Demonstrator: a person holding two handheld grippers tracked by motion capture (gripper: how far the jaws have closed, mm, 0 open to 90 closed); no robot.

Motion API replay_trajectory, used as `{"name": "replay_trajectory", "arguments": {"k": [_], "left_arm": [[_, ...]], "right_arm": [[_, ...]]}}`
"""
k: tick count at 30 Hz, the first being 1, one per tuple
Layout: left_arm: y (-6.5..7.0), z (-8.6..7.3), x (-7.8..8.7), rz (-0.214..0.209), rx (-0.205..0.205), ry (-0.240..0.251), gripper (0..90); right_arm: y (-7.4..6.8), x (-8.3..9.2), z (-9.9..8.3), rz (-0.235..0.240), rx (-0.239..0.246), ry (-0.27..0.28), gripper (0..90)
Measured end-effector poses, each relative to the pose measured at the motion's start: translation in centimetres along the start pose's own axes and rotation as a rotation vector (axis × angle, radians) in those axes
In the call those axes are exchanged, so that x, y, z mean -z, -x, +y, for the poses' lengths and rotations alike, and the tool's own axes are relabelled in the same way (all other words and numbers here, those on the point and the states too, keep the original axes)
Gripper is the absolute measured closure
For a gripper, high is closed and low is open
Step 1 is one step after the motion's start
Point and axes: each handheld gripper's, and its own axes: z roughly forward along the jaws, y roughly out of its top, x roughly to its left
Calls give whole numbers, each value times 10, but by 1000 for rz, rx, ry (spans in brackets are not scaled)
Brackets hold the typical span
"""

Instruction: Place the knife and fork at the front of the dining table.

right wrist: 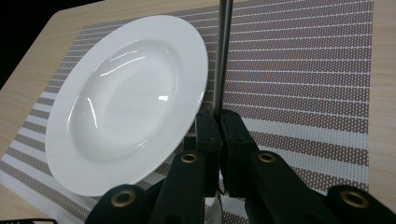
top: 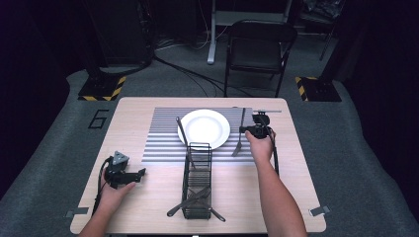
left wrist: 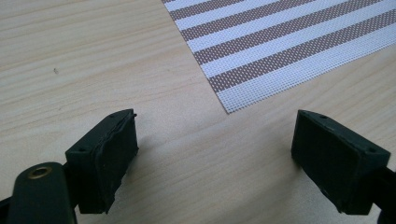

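Nearest the person, the wire caddy (top: 196,180) stood on the bare table (top: 148,197) with cutlery (top: 190,200) lying in its near end, and another long utensil (top: 184,138) leaned from its far end over the plate's edge. To its left the left gripper (top: 129,176) rested low on the wood, its jaws standing wide apart with nothing between them, just short of the corner of the striped placemat (left wrist: 280,51).

Farther out, the right gripper (top: 256,129) had its jaws clamped tight on the shaft of a fork (right wrist: 222,56), which in the high view ran lengthwise just to the right of the white plate (top: 204,128), handle pointing away, tines toward the person.

The step in hand appeared to be laying the fork down beside the plate. To do it well, the hand should probably lower until the whole fork lay flat on the mat, parallel to the plate's edge and clear of its rim, before letting go; releasing from any height would likely let it roll or skew. Opening the jaws slowly and lifting straight up would keep the pads from dragging it.
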Motion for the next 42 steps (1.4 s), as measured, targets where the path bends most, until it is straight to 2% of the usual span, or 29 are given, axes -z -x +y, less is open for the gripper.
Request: {"name": "replay_trajectory", "arguments": {"k": [11,17,26,28,32,38,42], "left_arm": [[0,0,0,-3,-1,-1,144],[0,0,0,-2,-2,-4,144],[0,0,0,-4,-4,-4,144],[0,0,0,-4,-5,-1,144],[0,1,-1,-6,-7,2,145],[0,1,-1,-6,-7,3,145],[1,0,-1,-7,-4,1,145]], "right_arm": [[2,-14,2,-18,-58,-8,878],[2,-22,5,-41,-110,-31,878],[7,-30,4,-55,-159,-13,878],[9,-32,3,-48,-192,-17,878],[13,-36,2,-47,-229,-14,877],[13,-41,1,-53,-219,-9,877],[13,-44,1,-56,-250,-5,877]]}}
